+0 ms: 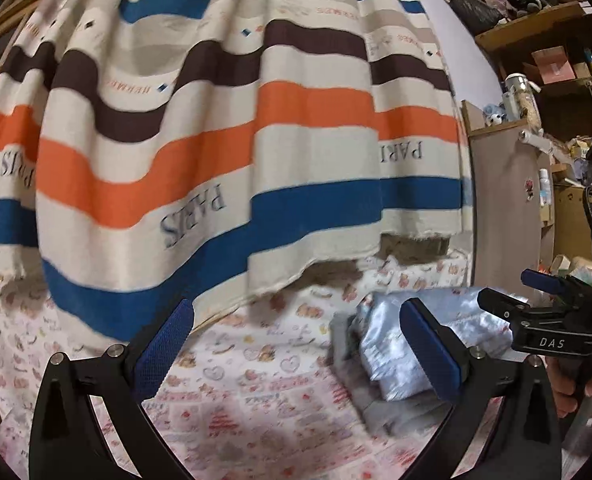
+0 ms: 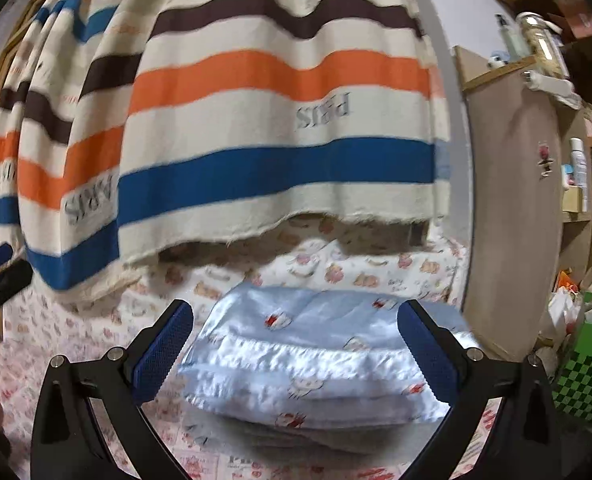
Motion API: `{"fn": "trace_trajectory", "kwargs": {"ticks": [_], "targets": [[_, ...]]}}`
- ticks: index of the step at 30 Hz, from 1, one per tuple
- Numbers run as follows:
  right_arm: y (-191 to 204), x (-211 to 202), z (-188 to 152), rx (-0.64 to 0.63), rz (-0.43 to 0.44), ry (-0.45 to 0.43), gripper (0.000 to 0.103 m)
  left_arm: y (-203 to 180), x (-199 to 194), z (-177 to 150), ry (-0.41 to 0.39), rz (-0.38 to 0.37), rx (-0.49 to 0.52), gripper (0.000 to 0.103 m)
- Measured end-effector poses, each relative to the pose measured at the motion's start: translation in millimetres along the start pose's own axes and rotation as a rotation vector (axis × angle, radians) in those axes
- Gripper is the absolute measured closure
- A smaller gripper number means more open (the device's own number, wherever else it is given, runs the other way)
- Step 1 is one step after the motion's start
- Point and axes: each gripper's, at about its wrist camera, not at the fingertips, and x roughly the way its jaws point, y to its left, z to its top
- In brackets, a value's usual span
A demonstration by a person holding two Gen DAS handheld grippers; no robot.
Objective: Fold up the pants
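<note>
Both grippers (image 1: 296, 344) (image 2: 296, 344) gape over patterned bedsheet (image 1: 256, 392); striped curtain (image 2: 276, 120) behind.

The shiny pale-blue satin pants with small red-and-white cartoon prints (image 2: 316, 356) lie folded into a compact, thick rectangular bundle, flat on the patterned bedsheet (image 2: 76, 332).
</note>
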Motion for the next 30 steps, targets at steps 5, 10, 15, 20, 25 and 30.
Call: {"fn": "trace_trajectory", "kwargs": {"ticks": [5,10,15,20,25,30], "targets": [[17,8,-18,-0.030,0.005,-0.001,0.001,14,1,-24,0.027,0.024,0.005,0.001],[24,16,-38,-0.063,-0.034,-0.004,0.001,25,11,-47,0.069,0.038,-0.006,0.001],[26,24,-47,-0.104,-0.042,0.018,0.001,35,27,-65,0.156,0.014,-0.059,0.001],[17,37,-50,-0.051,-0.010,0.091,0.001,41,36,-70,0.212,0.060,-0.089,0.001],[2,46,-53,0.028,-0.031,0.140,0.001,29,39,-72,0.233,0.059,-0.027,0.001],[11,41,-53,-0.023,-0.023,0.112,0.001,33,38,-72,0.230,0.086,-0.041,0.001]]}}
